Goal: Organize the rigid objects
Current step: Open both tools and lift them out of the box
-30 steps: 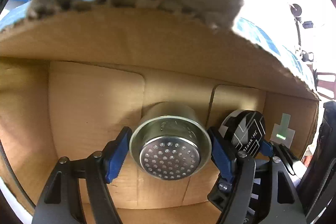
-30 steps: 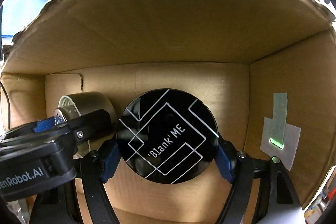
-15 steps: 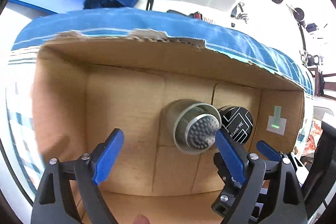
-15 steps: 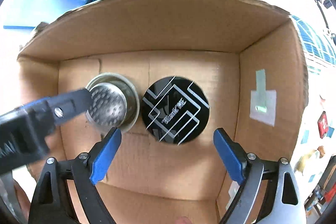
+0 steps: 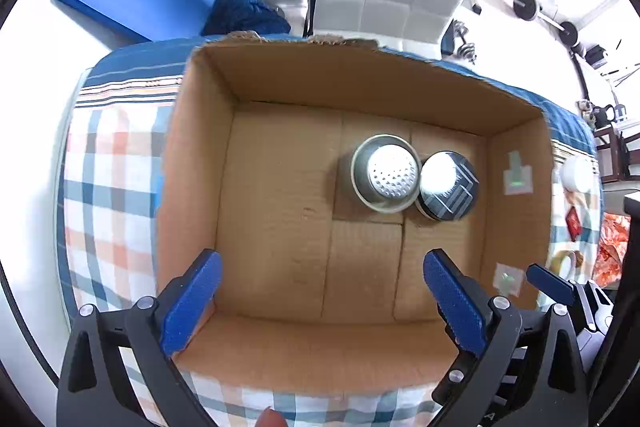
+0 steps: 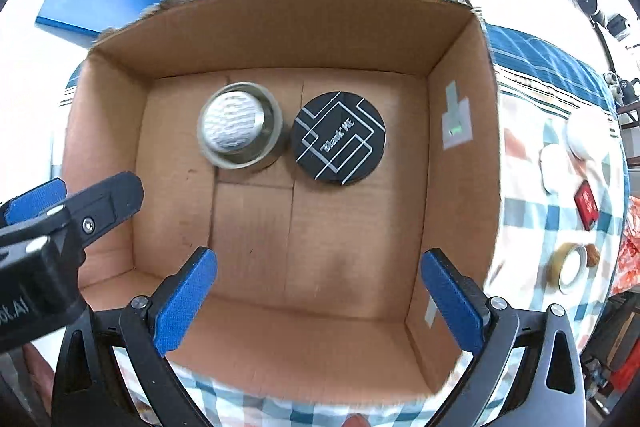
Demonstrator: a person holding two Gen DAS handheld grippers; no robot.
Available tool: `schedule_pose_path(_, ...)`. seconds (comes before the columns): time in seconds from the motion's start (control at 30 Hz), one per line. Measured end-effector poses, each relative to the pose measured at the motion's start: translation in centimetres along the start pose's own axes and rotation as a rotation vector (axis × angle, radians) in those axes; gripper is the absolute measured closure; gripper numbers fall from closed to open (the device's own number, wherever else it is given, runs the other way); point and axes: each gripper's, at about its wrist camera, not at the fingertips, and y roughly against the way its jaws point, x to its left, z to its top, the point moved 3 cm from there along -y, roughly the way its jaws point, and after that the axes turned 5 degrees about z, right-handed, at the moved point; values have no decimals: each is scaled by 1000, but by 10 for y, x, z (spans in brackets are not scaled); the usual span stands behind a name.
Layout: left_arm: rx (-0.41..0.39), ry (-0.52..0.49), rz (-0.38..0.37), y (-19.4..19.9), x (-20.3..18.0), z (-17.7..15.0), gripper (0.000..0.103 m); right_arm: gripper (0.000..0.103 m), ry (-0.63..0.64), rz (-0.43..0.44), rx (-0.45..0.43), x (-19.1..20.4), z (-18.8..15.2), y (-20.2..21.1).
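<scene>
A second ago each gripper was deep inside the cardboard box [image 6: 460, 187] with its fingers clamped on an object; half a second ago both had let go. Now both sit higher, above the near rim, so the whole box and the plaid cloth [image 5: 104, 187] under it show. The left gripper [image 5: 320, 303] has its blue fingers [image 5: 192, 301] spread wide with nothing between them, and the right gripper [image 6: 320, 301] likewise stands wide and empty. The perforated metal cup [image 6: 240, 131] rests on the box floor, toward 11 o'clock of centre in the right wrist view, with the black patterned disc [image 6: 339, 143] just beside it at its 3 o'clock, nearly touching. A taped patch [image 6: 456, 123] sticks to the right inner wall. Outside the box, on the cloth at 4 o'clock, lies a roll of tape [image 6: 568, 267].
</scene>
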Motion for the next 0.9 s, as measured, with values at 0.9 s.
schedule_pose_path(0.9,-213,-18,-35,134,-19,-93,0,0,-8,101,-218,-20,-107,165)
